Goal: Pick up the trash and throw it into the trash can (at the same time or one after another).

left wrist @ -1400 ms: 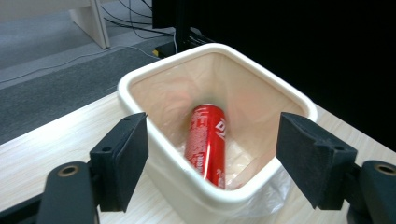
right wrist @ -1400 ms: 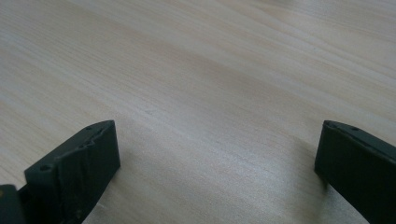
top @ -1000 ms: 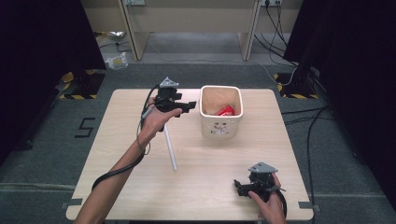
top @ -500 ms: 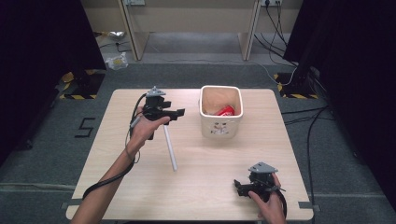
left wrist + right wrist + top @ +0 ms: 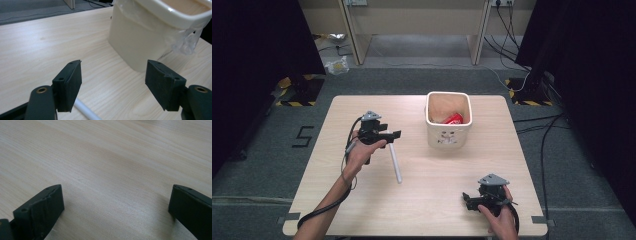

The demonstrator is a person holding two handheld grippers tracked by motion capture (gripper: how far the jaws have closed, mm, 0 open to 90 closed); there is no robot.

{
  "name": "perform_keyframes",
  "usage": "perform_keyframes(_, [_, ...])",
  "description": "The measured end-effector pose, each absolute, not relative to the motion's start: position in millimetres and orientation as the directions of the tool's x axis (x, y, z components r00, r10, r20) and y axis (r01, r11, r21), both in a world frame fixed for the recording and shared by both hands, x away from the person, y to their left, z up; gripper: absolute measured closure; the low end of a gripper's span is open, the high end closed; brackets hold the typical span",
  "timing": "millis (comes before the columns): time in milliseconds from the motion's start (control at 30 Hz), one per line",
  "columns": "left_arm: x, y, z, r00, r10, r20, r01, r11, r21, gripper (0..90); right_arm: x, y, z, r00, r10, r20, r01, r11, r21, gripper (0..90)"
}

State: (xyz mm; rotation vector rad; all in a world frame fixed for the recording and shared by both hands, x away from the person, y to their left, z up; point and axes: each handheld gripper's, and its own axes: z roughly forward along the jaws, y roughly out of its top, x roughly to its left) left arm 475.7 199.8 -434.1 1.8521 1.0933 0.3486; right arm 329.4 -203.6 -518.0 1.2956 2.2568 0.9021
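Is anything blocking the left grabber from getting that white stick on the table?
Nothing visible. The left gripper hangs open right above the white stick, with bare table around it. The bin stands off to the side.

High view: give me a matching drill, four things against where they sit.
Things:
1. bin
2. can
3. white rod
4. right tool

Places:
A. low over the table's near right corner
B. lying flat just under the left tool
C. inside the bin
D. standing at the table's far side

Pairs: 1-D, 2-C, 3-B, 4-A
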Motion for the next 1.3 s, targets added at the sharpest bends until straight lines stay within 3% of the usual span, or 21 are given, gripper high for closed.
perform_keyframes(367, [462, 206, -466, 0.547, 0.807, -0.221, 0.569, -0.165, 0.806, 33.8, 329, -204, -518, -0.5, 0.866, -0.014, 0.618, 0.367, 0.695, 0.3])
perform_keyframes(700, [454, 206, -485, 0.523, 0.835, -0.171, 0.571, -0.194, 0.798, 37.0, 329, -204, -518, -0.5, 0.866, -0.013, 0.618, 0.368, 0.695, 0.3])
perform_keyframes(1300, [454, 199, -507, 0.517, 0.837, -0.178, 0.615, -0.219, 0.758, 42.6, 329, -203, -518, -0.499, 0.867, -0.015, 0.616, 0.366, 0.697, 0.7])
